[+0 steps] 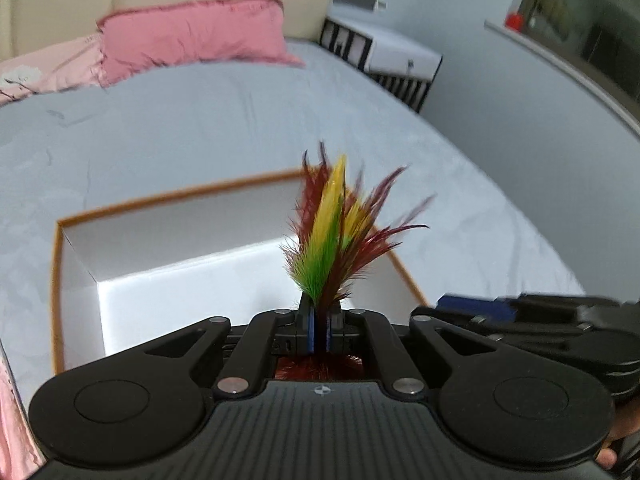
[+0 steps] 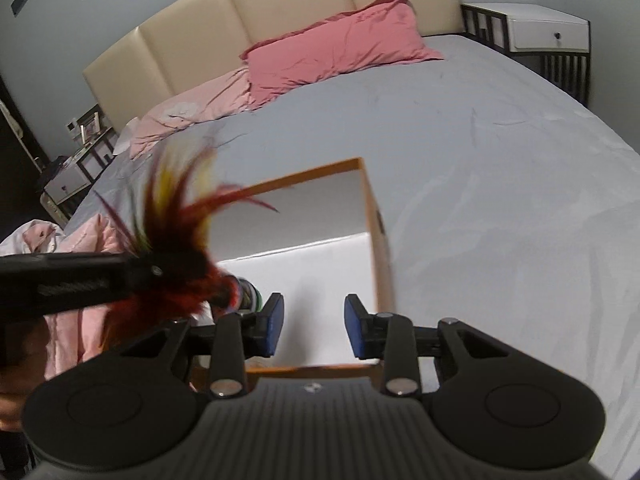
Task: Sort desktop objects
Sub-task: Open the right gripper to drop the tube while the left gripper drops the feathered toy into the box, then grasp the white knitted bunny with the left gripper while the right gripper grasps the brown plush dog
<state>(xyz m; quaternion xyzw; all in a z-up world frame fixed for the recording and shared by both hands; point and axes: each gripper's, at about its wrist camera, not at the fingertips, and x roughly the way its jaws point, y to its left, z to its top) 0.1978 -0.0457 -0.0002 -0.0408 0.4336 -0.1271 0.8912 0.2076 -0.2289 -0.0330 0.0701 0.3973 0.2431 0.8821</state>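
My left gripper (image 1: 319, 314) is shut on a feather shuttlecock (image 1: 334, 236). Its red, yellow and green feathers stick up past the blue pads, and more red plumes show below them. It hangs over the near side of an open white box with an orange rim (image 1: 160, 216) that sits on the bed. In the right wrist view the left gripper (image 2: 160, 268) enters from the left with the shuttlecock (image 2: 180, 236), its striped base close to my right gripper's left finger. My right gripper (image 2: 314, 326) is open above the box (image 2: 312, 208) with nothing between its pads. It also shows at the right edge (image 1: 500, 310).
The box rests on a grey bedsheet (image 2: 500, 200). A dark pink pillow (image 2: 340, 44) and a cream headboard (image 2: 200, 24) lie at the far end. White nightstands (image 2: 548, 28) stand beside the bed. Pale pink bedding (image 2: 80, 248) is bunched at the left.
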